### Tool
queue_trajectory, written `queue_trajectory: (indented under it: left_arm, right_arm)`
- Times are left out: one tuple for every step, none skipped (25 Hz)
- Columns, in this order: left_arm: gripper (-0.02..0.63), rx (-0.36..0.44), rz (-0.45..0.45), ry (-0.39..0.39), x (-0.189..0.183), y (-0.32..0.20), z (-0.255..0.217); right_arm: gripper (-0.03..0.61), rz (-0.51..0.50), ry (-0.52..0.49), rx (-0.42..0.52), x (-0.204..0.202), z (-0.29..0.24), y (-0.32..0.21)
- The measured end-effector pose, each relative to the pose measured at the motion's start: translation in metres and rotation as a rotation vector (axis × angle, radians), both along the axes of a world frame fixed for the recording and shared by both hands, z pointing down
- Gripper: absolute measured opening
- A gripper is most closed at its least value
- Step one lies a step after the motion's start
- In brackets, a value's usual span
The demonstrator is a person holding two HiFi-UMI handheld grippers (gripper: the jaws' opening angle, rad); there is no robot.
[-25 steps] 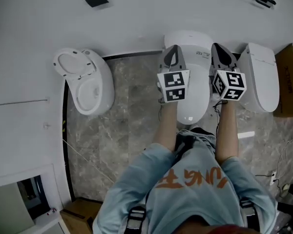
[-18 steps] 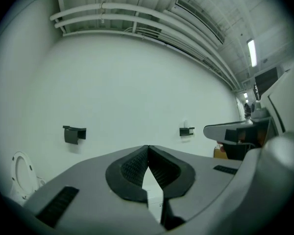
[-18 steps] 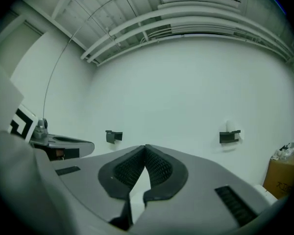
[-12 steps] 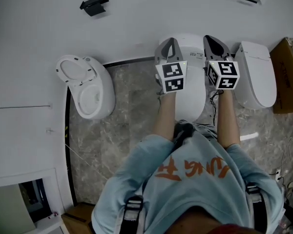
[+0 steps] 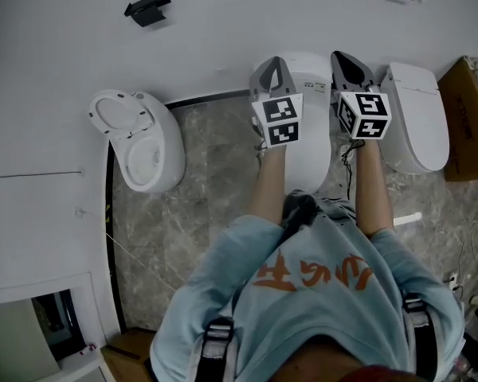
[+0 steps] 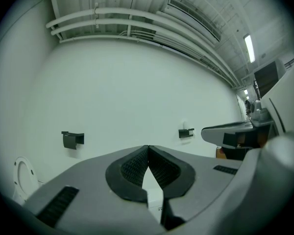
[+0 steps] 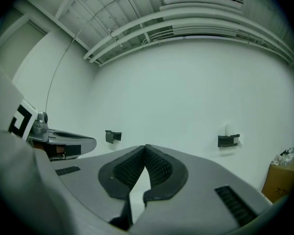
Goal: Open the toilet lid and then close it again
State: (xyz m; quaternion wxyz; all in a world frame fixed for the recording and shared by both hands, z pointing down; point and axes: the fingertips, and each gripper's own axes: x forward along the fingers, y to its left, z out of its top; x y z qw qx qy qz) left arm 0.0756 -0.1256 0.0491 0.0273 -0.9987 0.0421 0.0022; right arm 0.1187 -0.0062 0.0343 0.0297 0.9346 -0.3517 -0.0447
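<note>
Toilet lid (image 5: 311, 126) lies flat on the middle bowl, straight ahead of the person and below both claws. Its long axis runs from the white wall (image 5: 223, 22) back towards the person's feet. The left claw (image 5: 272, 72) hangs over the lid's left edge and the right claw (image 5: 349, 66) over its right edge, so the lid sits between and beneath them, about equally near to each. Neither touches it, as far as the head view shows.

Both forearms reach forward side by side, and each claw points level at the wall, not down at the lid. In its own view the left claw (image 6: 148, 149) has its ribbed pads pressed together with nothing between them; the right claw (image 7: 145, 148) is likewise closed and empty.

Judging from this, opening the lid calls for a claw to dip to the front rim nearest the person and lift from there.
</note>
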Motion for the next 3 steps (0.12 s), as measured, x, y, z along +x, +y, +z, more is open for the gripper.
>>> queue_trajectory:
  left_arm:
    - [0.026, -0.004, 0.002, -0.003, 0.0009, 0.0035, 0.0011]
    - [0.026, -0.008, 0.003, -0.005, 0.002, 0.0066, 0.0017]
    - [0.026, -0.011, 0.004, -0.006, 0.0032, 0.0095, 0.0021]
  right_arm:
    - [0.012, -0.001, -0.002, 0.0, 0.0008, 0.0003, 0.0036]
    - [0.012, -0.002, -0.004, 0.0, 0.0018, 0.0004, 0.0068]
    - [0.012, -0.004, -0.005, 0.0, 0.0029, 0.0003, 0.0098]
